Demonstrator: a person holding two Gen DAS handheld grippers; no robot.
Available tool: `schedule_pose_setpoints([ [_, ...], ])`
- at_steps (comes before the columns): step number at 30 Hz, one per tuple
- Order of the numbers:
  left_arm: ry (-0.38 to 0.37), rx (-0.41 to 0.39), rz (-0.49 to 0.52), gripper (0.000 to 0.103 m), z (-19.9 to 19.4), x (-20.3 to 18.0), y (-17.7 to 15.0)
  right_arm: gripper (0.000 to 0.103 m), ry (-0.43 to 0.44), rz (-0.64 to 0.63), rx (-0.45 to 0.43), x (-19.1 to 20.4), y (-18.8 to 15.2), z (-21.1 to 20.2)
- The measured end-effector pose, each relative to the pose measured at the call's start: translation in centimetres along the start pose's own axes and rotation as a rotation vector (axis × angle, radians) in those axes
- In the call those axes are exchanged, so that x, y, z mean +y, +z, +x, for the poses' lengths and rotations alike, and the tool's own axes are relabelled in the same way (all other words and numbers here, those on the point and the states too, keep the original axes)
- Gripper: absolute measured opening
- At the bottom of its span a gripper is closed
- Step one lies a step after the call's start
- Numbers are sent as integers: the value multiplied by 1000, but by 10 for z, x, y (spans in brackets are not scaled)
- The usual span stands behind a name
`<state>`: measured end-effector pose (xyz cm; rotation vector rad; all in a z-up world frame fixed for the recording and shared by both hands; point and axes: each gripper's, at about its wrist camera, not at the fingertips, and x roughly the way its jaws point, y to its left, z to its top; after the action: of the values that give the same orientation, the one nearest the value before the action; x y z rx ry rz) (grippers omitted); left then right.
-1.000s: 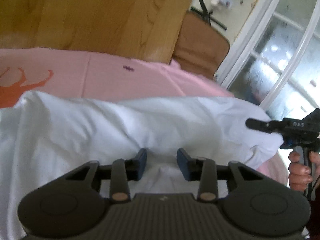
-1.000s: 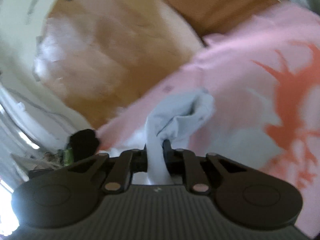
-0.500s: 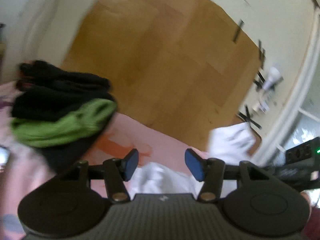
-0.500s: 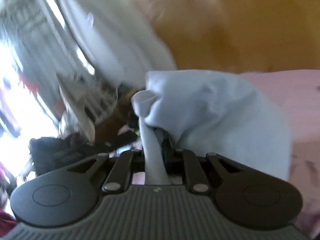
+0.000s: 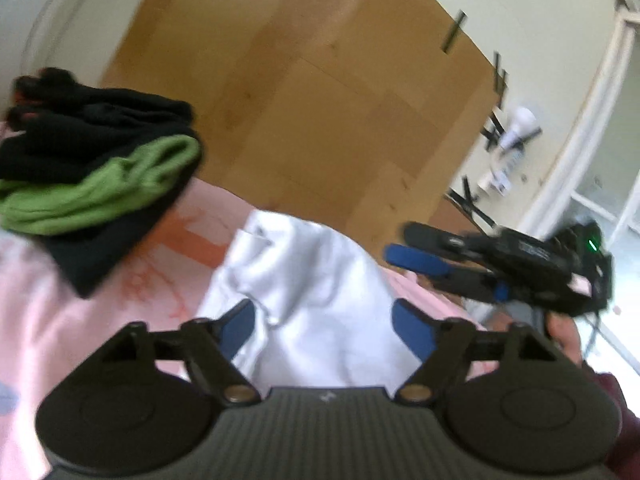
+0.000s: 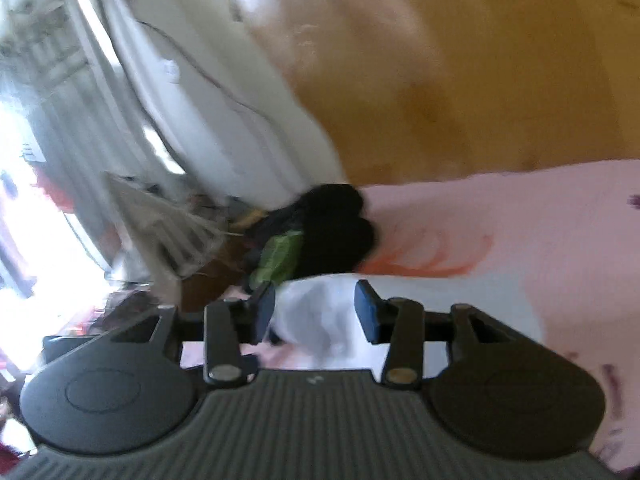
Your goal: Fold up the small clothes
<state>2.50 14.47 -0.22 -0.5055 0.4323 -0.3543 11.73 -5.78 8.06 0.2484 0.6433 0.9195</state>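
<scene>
— 2 grippers in our hands: the left gripper (image 5: 326,326) has its blue pads spread wide with nothing between them, and the right gripper (image 6: 316,310) is parted too, gripping nothing.

— We count 1 white garment (image 5: 316,280), lying crumpled on the pink sheet (image 5: 32,304) just ahead of both grippers.

— 1 stack of folded clothes (image 5: 92,172) sits near it, black layers with 1 green one.

— How many black pieces, we cannot tell; blur smears them. Our right hand (image 5: 564,336) is cut off behind the left gripper's body
</scene>
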Motion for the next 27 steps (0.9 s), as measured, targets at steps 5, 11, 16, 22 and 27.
schedule_pose_setpoints([
  [5, 54, 76, 5, 67, 32, -6, -6, 10, -241, -72, 122, -33, -12, 43],
  [11, 131, 190, 92, 49, 52, -20, -20, 1, -258, 79, 67, -68, -20, 47],
  [16, 112, 113, 97, 77, 41, -24, 0, 38, -202, 82, 7, -55, -21, 25],
  [22, 205, 71, 49, 102, 58, -8, 23, 64, -256, 22, -67, -44, -34, -15],
  [27, 225, 168, 0, 68, 90, 5, 25, 65, -257, 59, -16, -51, -50, -16],
])
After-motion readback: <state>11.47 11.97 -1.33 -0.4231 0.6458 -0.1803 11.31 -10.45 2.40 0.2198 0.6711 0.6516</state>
